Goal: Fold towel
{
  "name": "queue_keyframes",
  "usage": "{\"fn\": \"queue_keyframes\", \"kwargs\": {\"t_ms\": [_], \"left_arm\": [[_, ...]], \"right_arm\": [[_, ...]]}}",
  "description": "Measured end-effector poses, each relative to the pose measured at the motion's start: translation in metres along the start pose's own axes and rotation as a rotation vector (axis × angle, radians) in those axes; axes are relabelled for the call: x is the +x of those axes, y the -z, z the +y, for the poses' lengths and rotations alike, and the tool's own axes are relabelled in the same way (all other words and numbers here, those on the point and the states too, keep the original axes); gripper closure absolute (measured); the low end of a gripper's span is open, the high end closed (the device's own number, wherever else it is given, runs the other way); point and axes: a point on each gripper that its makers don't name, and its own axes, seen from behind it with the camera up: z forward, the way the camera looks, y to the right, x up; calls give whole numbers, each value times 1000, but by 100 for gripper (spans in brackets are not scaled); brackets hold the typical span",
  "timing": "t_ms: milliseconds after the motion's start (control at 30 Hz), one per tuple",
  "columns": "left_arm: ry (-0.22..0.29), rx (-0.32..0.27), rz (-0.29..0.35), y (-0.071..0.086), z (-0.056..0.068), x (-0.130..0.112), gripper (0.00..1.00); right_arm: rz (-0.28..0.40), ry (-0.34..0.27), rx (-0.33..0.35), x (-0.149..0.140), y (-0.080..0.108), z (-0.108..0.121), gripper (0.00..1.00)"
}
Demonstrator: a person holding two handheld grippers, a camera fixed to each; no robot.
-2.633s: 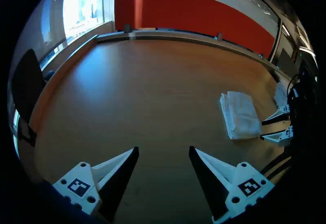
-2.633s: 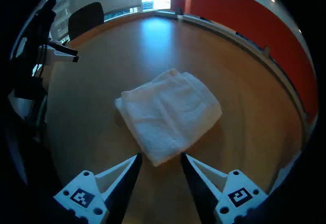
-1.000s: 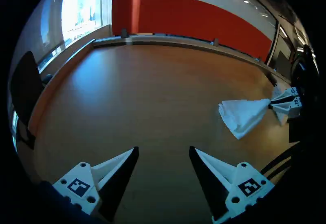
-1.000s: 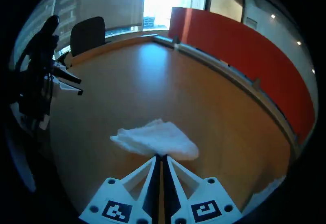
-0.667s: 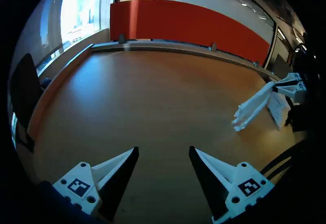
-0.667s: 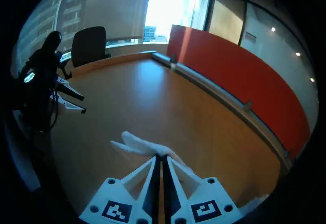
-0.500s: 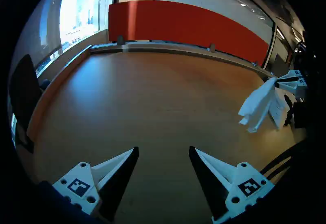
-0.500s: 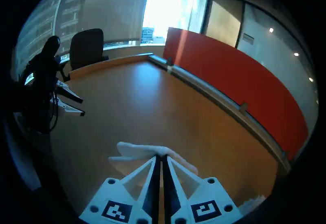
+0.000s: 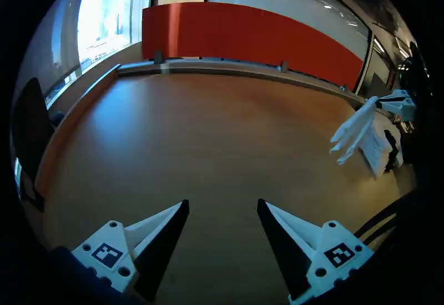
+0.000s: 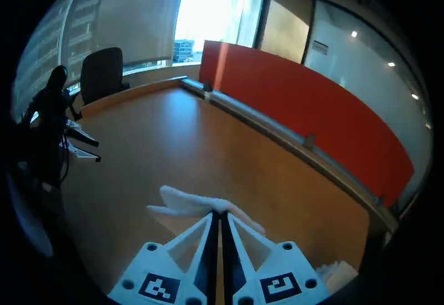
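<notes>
Towel point(image 10: 194, 200) pinched between closed fingers point(image 10: 191, 243) of right gripper point(image 10: 220, 215), above table point(image 10: 194, 133); left gripper point(image 9: 222, 205) fingers spread.

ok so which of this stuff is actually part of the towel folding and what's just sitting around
Part of the job:
towel, pinched in the right gripper
left gripper, open and holding nothing
table, the work surface

Just there:
black chair
red partition
window

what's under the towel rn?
The towel hangs from the shut right tongs above the wooden table. Below it are bare wood and a white cloth. The towel partly covers that cloth, so I can't tell what it is.
</notes>
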Motion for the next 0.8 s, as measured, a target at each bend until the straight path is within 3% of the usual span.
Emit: {"fn": "queue_keyframes", "kwargs": {"t_ms": [800], "left_arm": [[-9,22,-7,1,1,5,9]], "right_arm": [[-76,8,-153,-23,49,152,95]]}}
